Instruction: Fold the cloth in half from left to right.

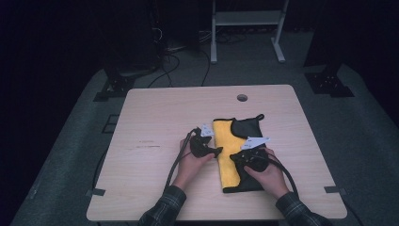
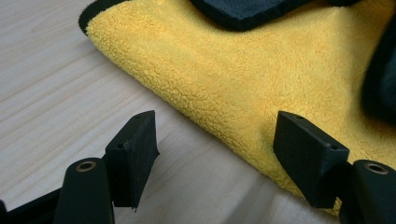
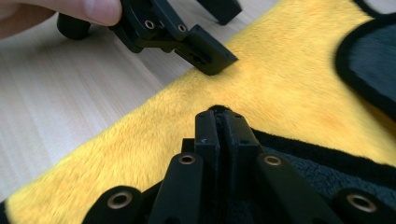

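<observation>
The cloth (image 1: 237, 155) lies on the table (image 1: 155, 122). The right gripper (image 3: 223, 114) is clamped on its black edge; the left gripper (image 2: 215, 140), jaws apart, straddles the yellow edge. The fold should be lifted evenly.

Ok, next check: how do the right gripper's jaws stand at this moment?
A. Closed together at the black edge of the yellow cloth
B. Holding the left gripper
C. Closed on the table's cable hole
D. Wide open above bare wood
A: in the right gripper view the right gripper has its jaws pressed together with the black edge of the yellow cloth pinched at their tips, while the left gripper stands open at the cloth's side.
</observation>
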